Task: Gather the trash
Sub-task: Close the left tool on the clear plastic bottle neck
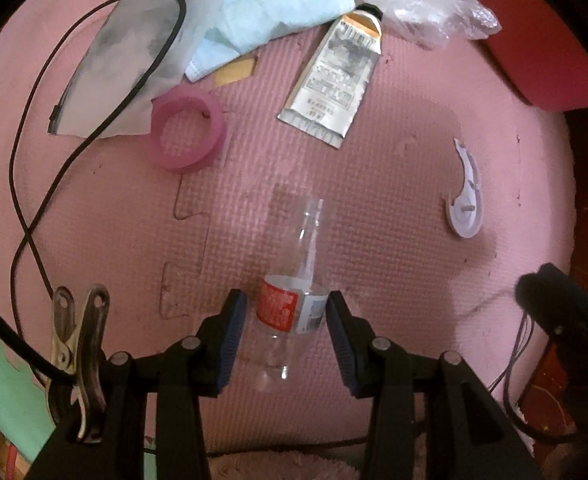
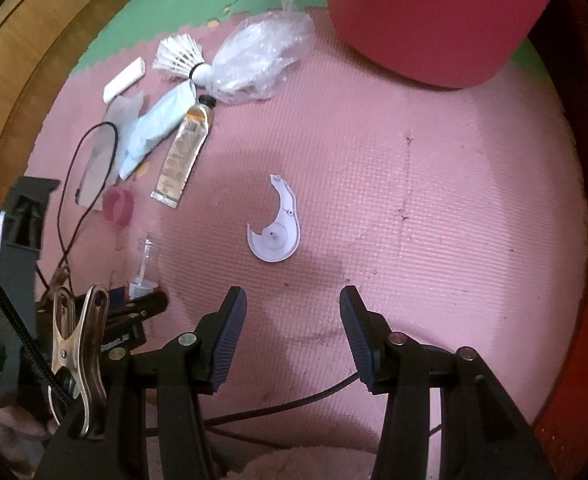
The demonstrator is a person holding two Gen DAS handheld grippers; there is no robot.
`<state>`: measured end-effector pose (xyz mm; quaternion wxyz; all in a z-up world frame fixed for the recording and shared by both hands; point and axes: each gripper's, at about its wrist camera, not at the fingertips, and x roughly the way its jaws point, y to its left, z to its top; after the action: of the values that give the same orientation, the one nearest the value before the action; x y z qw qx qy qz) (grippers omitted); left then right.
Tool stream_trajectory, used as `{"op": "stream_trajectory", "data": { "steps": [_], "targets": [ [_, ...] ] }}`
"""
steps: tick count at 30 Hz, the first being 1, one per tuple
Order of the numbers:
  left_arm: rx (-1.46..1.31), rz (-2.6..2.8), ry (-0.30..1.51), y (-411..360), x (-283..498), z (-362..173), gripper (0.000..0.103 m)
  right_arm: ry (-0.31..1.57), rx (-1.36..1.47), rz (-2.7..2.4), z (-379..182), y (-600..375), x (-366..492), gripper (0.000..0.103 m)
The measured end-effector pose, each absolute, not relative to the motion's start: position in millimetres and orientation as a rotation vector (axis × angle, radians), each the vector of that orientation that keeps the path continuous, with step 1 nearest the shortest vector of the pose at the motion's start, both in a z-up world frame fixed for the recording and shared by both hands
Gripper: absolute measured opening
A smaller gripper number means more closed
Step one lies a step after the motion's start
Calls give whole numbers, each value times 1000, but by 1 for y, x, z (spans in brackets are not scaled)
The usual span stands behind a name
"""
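A clear plastic bottle (image 1: 290,308) with a red and white label lies on the pink foam mat (image 1: 374,240), neck pointing away. My left gripper (image 1: 287,336) points straight down over it, jaws open and straddling the labelled body; a gap shows on the left side. In the right wrist view the bottle (image 2: 144,264) lies far left. My right gripper (image 2: 292,332) is open above bare mat, nothing between its fingers. A white curved plastic piece (image 2: 274,232) lies just beyond its tips.
At the mat's far side lie a squeezed tube (image 1: 334,80), a pink ring (image 1: 188,132), a light blue face mask (image 1: 278,16), a grey sheet (image 1: 134,52), a black cord (image 1: 54,128), a crumpled clear bag (image 2: 262,56) and a shuttlecock (image 2: 180,60). A red container (image 2: 434,20) stands beyond.
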<state>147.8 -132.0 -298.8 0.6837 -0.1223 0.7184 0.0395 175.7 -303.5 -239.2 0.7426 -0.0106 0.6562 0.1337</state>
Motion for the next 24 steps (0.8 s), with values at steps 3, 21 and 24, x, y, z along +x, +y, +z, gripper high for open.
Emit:
{"op": "stream_trajectory", "data": {
  "steps": [3,21,24],
  "targets": [
    [-288,95,1589,-128,143,-293,36,1457,-40,301,-250,-299,180,50],
    [-361,99,1561,-115,130,-293,34,1470,-189,349,-293,-260,205,50],
    [-357,97,1562,-115,133,-294,35,1455,-220,361,-294,-254,204,50]
  ]
}}
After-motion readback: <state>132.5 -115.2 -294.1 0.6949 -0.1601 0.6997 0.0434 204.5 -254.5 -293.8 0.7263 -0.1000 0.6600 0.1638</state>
